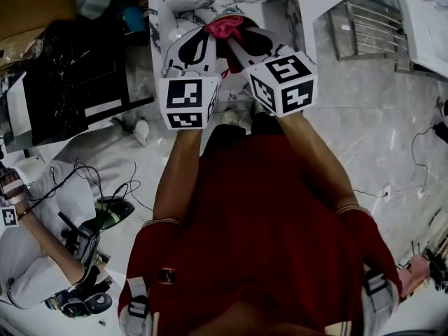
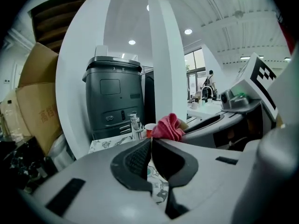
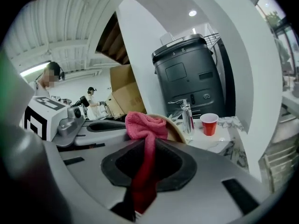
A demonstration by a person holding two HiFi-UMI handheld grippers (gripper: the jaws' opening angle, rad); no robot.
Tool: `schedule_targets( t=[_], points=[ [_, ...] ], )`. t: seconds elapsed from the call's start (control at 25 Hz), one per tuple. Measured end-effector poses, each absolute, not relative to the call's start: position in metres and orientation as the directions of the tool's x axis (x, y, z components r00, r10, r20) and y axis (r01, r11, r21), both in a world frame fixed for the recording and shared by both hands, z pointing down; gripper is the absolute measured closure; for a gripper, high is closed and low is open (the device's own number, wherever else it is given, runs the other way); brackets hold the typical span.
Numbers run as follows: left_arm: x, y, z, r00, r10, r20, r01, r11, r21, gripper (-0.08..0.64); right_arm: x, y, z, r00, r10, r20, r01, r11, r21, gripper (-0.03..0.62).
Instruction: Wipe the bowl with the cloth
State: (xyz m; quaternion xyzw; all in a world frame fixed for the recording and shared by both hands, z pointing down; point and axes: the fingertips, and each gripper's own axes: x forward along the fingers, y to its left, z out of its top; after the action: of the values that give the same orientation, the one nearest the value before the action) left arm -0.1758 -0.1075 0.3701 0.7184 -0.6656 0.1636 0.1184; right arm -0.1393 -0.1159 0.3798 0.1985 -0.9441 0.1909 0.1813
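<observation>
Right gripper (image 3: 148, 146): jaws clamped on pink cloth (image 3: 144, 124); bunched top above pads, tail hanging below.
Left gripper (image 2: 150, 143): jaws pinched almost together on thin rim of tan bowl (image 3: 178, 130); bowl tilted, up off counter, touching cloth.
2 forearms stretched forward, close together; marker cubes side by side, tips meeting at cloth.
Marble counter (image 3: 223, 127) under tips.
Faucet (image 3: 188, 116) and red cup (image 3: 209, 123) behind bowl, apart from it.
Dark grey machine (image 3: 189, 73) past counter.
Open floor (image 1: 378, 131) at right.
</observation>
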Motion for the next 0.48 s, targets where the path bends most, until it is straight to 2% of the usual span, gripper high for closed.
schedule_targets(
  t=[0.2, 0.48],
  points=[
    [-0.179, -0.108, 0.368, 0.044, -0.926, 0.376, -0.996, -0.069, -0.053, 0.540, -0.134, -0.119, 0.377, -0.836, -0.356, 0.417, -0.486, 0.834, -0.263, 0.525],
    [-0.182, -0.109, 0.366, 0.044, -0.929, 0.367, -0.998, -0.057, -0.025, 0.540, -0.128, -0.120, 0.372, -0.775, -0.439, 0.455, -0.495, 0.869, -0.003, 0.526]
  ],
)
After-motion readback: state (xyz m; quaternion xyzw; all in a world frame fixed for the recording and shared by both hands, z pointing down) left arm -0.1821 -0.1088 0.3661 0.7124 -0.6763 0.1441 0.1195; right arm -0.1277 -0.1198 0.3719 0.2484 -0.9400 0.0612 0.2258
